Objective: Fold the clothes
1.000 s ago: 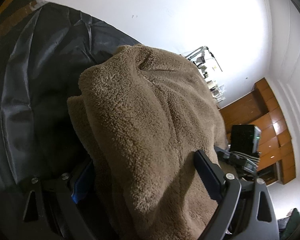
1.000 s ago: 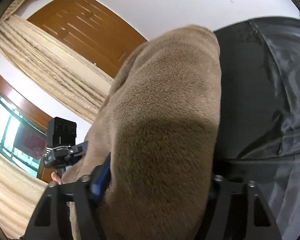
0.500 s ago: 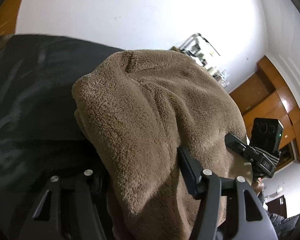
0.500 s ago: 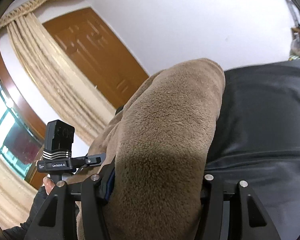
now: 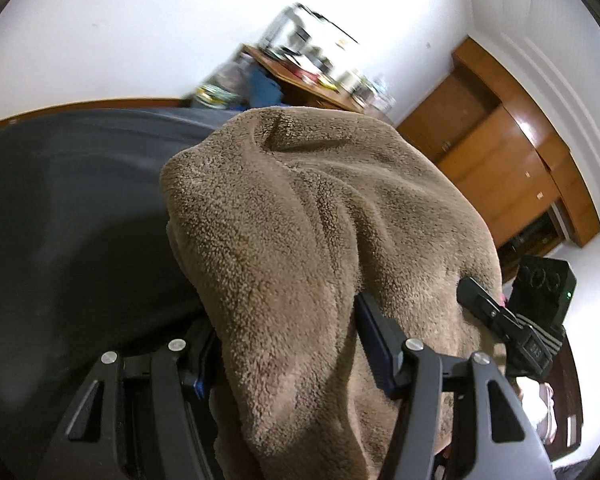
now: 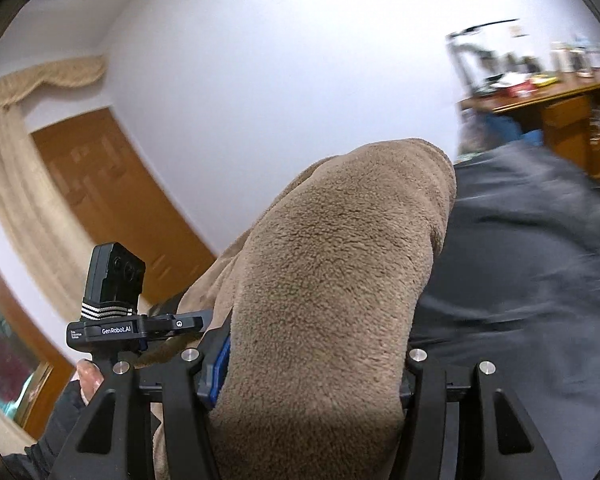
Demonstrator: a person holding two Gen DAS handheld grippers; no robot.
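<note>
Brown fleece (image 5: 320, 240) bulks ahead of both claws; dark sheet (image 5: 80, 220) alongside open; cluttered desk (image 6: 540, 92) beyond.

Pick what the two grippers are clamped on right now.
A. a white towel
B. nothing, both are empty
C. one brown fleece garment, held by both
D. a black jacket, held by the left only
C: the brown fleece garment bulges out between the jaws of the left gripper and of the right gripper, above the dark cloth.

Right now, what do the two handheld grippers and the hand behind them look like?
Both grippers, left gripper and right gripper, have matte black, ribbed finger frames with silver screws and blue pads. Each carries a black camera block with white stripes on a black plate printed "GenRobot.AI". The hand wears a black fingerless glove.
</note>
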